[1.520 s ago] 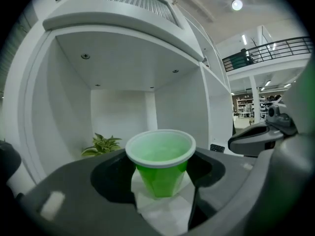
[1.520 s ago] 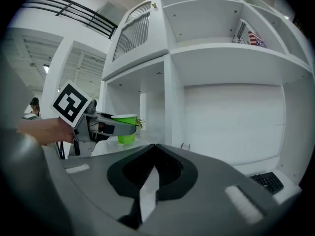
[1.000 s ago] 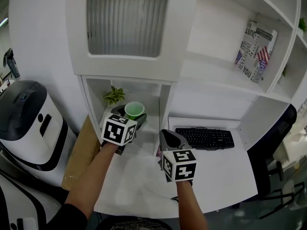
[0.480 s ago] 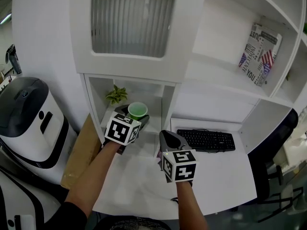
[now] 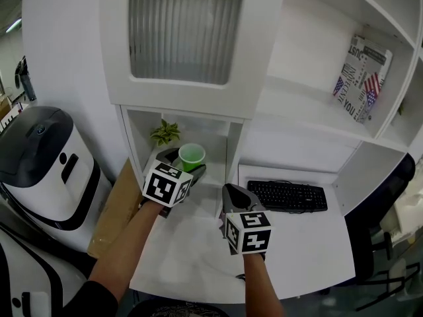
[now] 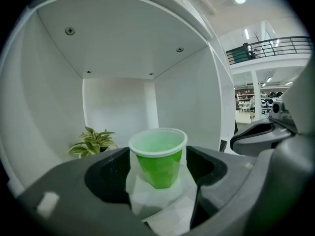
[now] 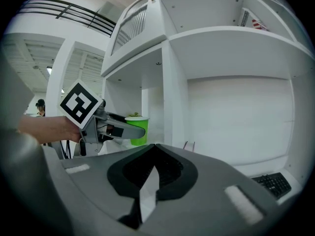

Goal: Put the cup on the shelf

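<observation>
— White shelf cubby ahead of the left gripper; anything hidden?
— Pot of the plant, behind one jaw. Green, white-rimmed cup sits clamped between them. Right gripper closed, empty.

The cup is smooth green plastic; the white shelf looks smooth and matt

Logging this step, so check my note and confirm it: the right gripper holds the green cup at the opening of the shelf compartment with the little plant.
One thing is wrong: the left gripper holds the green cup, jaws closed on its sides, as the left gripper view shows. The right gripper is shut and empty. The rest stands: the cup is at the opening of the shelf compartment with the little plant.
</observation>
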`<action>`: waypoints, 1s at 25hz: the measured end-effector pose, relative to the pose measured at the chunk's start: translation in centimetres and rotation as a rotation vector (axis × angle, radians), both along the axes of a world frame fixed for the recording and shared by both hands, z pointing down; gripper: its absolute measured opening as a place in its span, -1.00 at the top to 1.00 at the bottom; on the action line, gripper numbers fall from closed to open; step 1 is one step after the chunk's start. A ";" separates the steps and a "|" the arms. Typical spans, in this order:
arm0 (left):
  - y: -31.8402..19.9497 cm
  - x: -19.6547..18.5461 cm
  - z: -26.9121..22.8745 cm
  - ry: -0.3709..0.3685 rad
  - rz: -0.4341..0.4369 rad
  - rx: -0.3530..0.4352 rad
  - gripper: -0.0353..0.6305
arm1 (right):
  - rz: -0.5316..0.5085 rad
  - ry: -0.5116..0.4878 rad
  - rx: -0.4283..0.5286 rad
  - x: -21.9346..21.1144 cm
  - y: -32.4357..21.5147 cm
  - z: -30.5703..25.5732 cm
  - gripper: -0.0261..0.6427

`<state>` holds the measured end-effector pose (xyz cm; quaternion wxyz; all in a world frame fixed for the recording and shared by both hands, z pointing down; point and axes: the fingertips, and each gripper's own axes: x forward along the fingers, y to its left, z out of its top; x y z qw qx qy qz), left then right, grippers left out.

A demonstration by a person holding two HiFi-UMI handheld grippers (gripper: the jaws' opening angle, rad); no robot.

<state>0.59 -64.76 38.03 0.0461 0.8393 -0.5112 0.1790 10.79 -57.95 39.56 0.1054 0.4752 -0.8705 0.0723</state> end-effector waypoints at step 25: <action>6.5 -7.4 -1.5 0.102 0.001 0.067 0.27 | 0.100 -0.010 0.001 -2.4 1.6 -2.2 0.85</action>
